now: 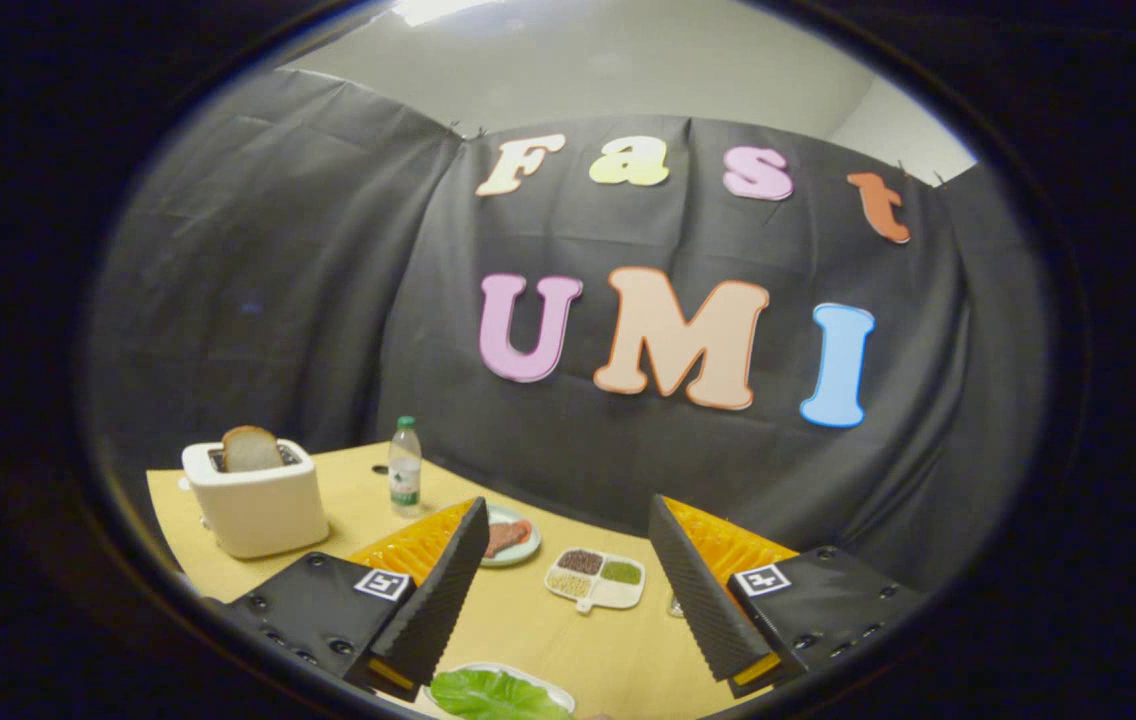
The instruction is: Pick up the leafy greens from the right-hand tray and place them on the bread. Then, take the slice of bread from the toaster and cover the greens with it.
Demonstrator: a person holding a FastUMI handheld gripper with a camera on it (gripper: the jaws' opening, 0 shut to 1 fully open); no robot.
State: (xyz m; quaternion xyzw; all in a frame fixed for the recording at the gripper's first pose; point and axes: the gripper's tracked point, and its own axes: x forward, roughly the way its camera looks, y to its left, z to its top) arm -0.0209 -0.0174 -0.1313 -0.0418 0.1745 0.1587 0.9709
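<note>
**Claw spread wide above the greens**

Here's the claw (568, 600), held up off the yellow-topped bench (528, 630), its two fingers well apart and nothing between them but open bench. Nothing pinched, nothing touched.

Down at the very near edge, between the fingers and a shade to the left, lies the bright green leafy lettuce (493, 697) on its white oval tray (553, 685). It sits nearer than the fingertips, low under the claw, only partly seen.

Look far left: the white two-slot toaster (256, 500) stands on the bench with a pale brown-crusted slice of bread (250, 450) poking upright out of a slot. That is well apart from the claw, beyond the left finger.

Just right of the toaster, farther back, stands a clear plastic water bottle with a green cap (405, 467); its label is too small to read.

Beyond the left fingertip peeks a pale green round plate with reddish-brown slices of meat (511, 538), partly hidden by that finger. Straight ahead between the fingers is a white divided dish holding dark, green and pale grains (595, 579).

Each finger's housing carries a small square black-and-white marker (381, 584), no readable words.
</note>
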